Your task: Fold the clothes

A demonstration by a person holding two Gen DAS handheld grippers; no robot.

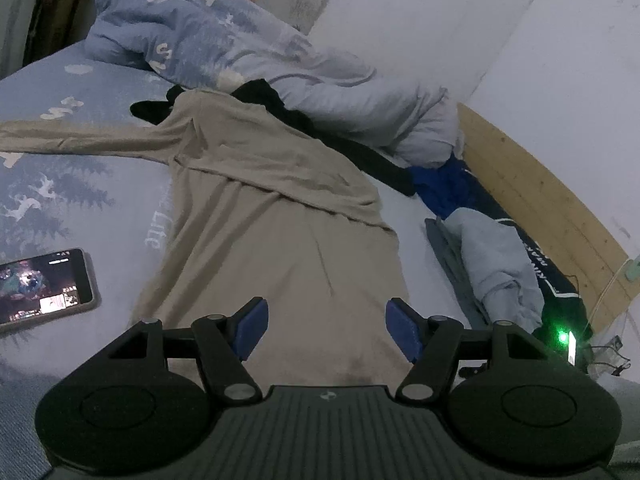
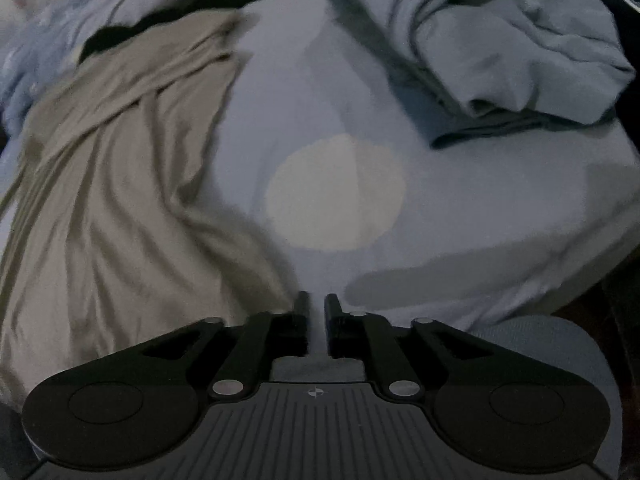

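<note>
A beige long-sleeved garment (image 1: pixel 280 220) lies spread on the bed, one sleeve stretched left and the other folded across its body. My left gripper (image 1: pixel 326 308) hovers over its lower part, open, with nothing between the blue pads (image 1: pixel 252 328). In the right wrist view the same beige garment (image 2: pixel 120 200) lies rumpled at the left, its edge ending just left of my right gripper (image 2: pixel 318 300). That gripper's jaws stand a narrow gap apart, and only bare sheet shows between them.
A lit phone (image 1: pixel 44 284) lies on the sheet at left. A blue patterned duvet (image 1: pixel 200 32) is bunched at the back, with a black garment (image 1: pixel 360 152) beside it. A grey-blue folded garment (image 2: pixel 500 40) and a blue one (image 1: pixel 444 188) lie along the wooden board (image 1: pixel 540 200).
</note>
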